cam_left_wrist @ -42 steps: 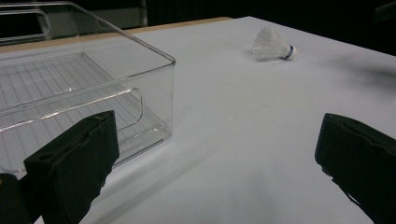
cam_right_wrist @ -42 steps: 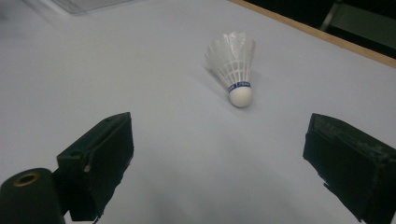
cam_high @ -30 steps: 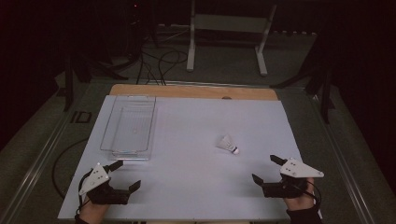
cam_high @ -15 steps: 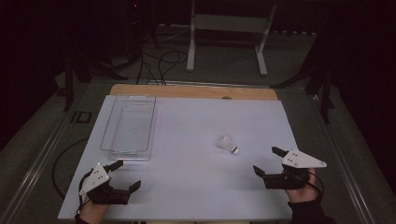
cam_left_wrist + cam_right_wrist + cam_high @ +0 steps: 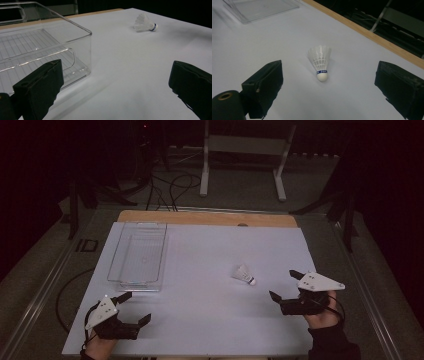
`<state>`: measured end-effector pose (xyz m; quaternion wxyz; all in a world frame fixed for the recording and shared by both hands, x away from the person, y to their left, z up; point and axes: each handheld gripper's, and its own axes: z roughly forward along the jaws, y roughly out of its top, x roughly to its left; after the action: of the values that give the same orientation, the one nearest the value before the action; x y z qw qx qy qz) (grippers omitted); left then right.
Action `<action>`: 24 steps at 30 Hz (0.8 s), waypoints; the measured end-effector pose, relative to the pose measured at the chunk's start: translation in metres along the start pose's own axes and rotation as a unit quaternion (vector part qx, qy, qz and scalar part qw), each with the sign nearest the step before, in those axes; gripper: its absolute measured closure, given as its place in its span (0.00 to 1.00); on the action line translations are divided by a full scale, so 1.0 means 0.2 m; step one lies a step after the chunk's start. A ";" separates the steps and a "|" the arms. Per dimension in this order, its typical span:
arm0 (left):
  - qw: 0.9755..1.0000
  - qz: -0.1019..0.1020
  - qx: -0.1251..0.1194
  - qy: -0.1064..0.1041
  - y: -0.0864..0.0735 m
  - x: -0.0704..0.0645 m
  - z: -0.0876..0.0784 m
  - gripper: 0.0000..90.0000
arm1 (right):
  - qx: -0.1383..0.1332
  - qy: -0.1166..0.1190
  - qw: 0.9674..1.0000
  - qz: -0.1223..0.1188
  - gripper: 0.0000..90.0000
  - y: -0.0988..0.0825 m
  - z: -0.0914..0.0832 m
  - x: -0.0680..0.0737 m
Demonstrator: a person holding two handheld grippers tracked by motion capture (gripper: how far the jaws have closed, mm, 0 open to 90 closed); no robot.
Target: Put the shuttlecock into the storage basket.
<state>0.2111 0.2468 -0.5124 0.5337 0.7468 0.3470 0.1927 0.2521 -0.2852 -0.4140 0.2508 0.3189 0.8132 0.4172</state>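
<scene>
A white shuttlecock point(image 5: 243, 274) lies on its side on the white table point(image 5: 210, 320), at about three o'clock from the clear plastic bin point(image 5: 138, 255) and well apart from it. The right gripper point(image 5: 286, 285), jaws spread wide and empty, sits near the shuttlecock at its four o'clock. The left gripper point(image 5: 134, 307), also wide and empty, rests just beside the bin's near end at six o'clock.

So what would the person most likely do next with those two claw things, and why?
Probably ease the right gripper forward toward the shuttlecock. Its jaws stand wide open and, in the right gripper view, the shuttlecock lies on its side between them, just ahead, untouched. The left gripper is also open, resting near the empty clear bin, which looks like a likely place to drop it.
</scene>
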 end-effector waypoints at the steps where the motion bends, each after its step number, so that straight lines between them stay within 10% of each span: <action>1: 1.000 -0.001 0.000 -0.001 0.00 0.00 0.00 0.01 | 0.003 -0.001 1.000 -0.001 0.09 0.00 0.00 0.00; 24: 1.000 -0.001 0.002 -0.001 0.00 0.00 0.00 0.01 | 0.056 0.017 0.998 -0.015 0.09 0.09 0.12 -0.06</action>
<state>0.2116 0.2471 -0.5128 0.5329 0.7474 0.3479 0.1907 0.2818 -0.2739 -0.4101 0.2249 0.3132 0.8442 0.3725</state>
